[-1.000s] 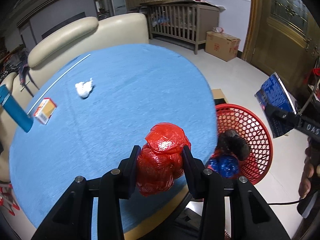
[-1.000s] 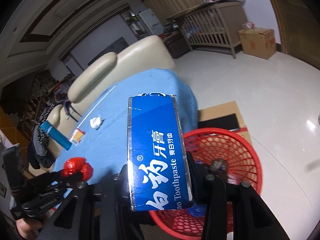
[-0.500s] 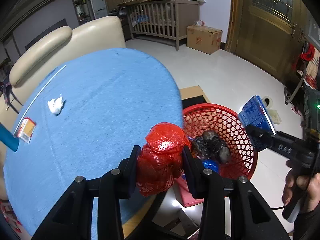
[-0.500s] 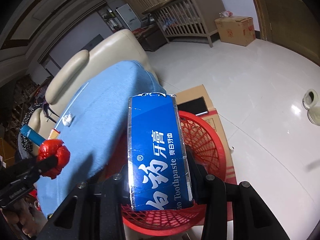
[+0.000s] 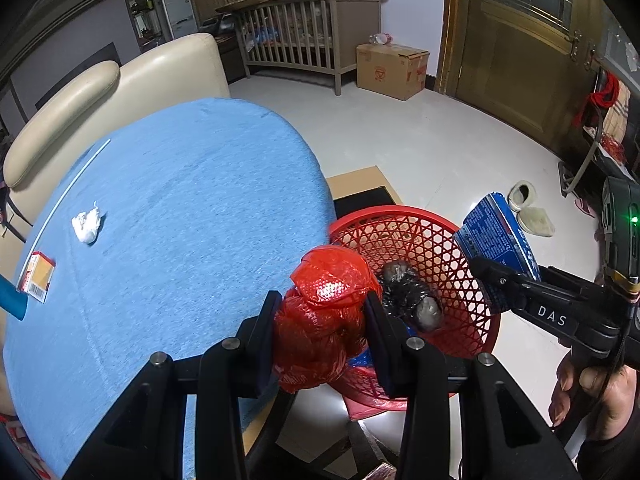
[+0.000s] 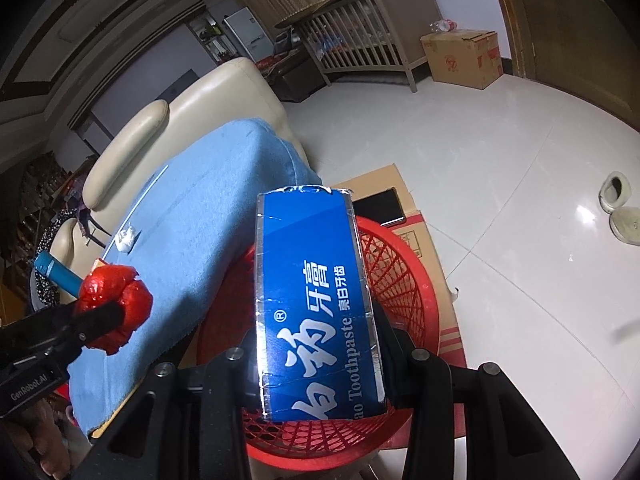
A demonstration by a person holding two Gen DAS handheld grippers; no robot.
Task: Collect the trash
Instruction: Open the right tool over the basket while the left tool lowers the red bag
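Observation:
My left gripper (image 5: 322,300) is shut on a crumpled red plastic bag (image 5: 320,332), held over the edge of the blue-clothed round table (image 5: 180,200) beside the red mesh basket (image 5: 400,218). My right gripper (image 6: 316,332) is shut on a blue toothpaste box (image 6: 312,288) that stands upright above the basket (image 6: 412,280). A black crumpled bag (image 5: 408,296) and something blue lie in the basket. On the table remain a white tissue wad (image 5: 86,226), a small orange-and-white box (image 5: 38,282) and a blue object (image 5: 10,298) at the left edge.
The basket stands on flattened cardboard (image 5: 356,184) on the white tiled floor. A cream sofa (image 5: 120,80) curves behind the table. Farther back are a wooden crib (image 5: 312,28) and a cardboard box (image 5: 390,70). Slippers (image 5: 528,208) lie on the floor at right.
My left gripper has carried the red bag rightward from over the table to its edge by the basket. My right gripper has sunk with the toothpaste box closer over the basket.

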